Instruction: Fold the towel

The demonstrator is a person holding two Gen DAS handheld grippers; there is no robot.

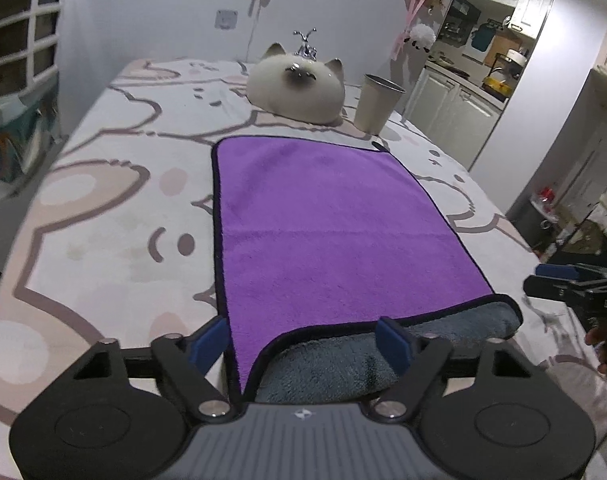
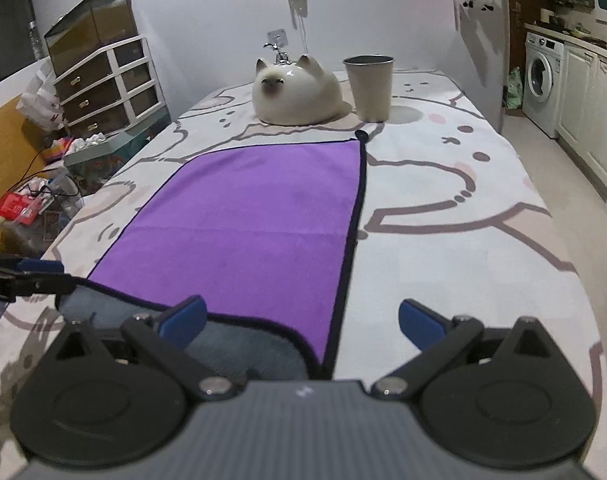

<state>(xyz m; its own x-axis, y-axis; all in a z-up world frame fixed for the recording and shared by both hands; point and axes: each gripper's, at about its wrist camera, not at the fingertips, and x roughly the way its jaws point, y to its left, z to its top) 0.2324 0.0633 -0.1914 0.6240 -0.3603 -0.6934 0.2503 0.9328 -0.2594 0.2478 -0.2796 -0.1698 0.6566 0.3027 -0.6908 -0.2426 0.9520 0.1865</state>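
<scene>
A purple towel [image 1: 323,216] with a black hem and a grey underside lies flat on the patterned table cover; it also shows in the right wrist view [image 2: 247,220]. Its near edge is curled so the grey side [image 1: 343,360] shows. My left gripper [image 1: 303,340] is open, its blue-padded fingers straddling the towel's near left corner. My right gripper [image 2: 299,324] is open, straddling the near right corner. Each gripper shows at the edge of the other's view: the right one [image 1: 563,284] and the left one [image 2: 31,276].
A white ceramic cat [image 1: 297,90] and a metal cup [image 1: 379,104] stand beyond the towel's far edge. The table cover [image 1: 115,208] extends left and right of the towel. A drawer unit [image 2: 107,80] and clutter stand off the table's left side.
</scene>
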